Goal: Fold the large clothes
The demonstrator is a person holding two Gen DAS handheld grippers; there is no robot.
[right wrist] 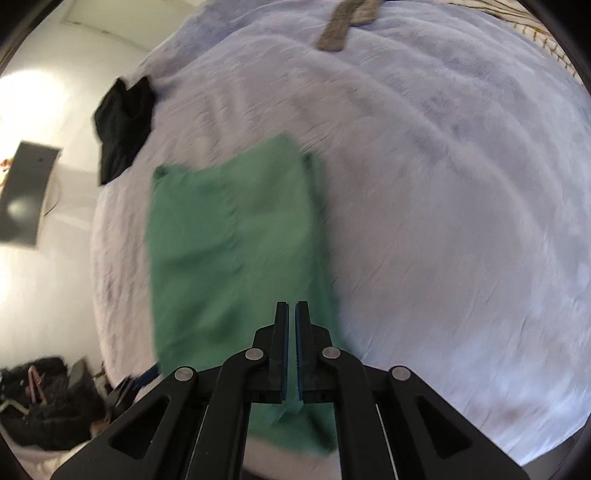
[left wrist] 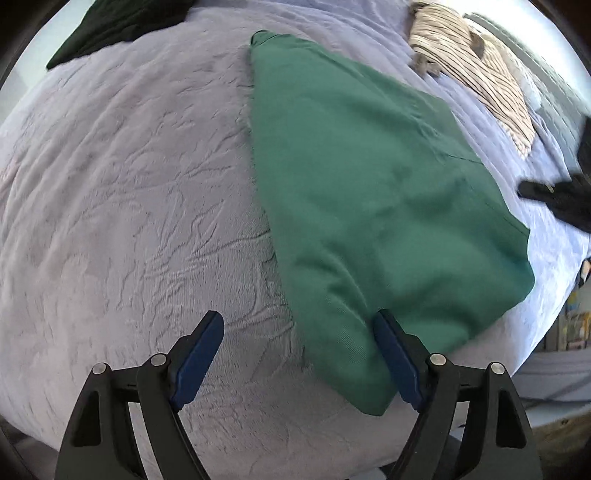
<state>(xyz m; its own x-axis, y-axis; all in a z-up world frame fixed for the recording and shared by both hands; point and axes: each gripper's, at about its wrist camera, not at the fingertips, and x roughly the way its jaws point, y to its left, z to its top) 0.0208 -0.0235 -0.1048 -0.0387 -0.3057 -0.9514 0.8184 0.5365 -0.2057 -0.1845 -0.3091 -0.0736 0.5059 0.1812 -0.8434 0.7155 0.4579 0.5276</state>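
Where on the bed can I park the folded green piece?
Bare blanket lies left of the green garment, below the dark garment. The far right is crowded: striped shirt and black item. The right wrist view shows open blanket right of the green.

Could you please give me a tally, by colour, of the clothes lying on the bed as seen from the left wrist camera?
Green: 1, the folded green garment
Dark green: 1, the dark green garment at the far edge
Striped beige: 1, the striped garment
Black: 1, the black garment, partly cut off
Total: 4
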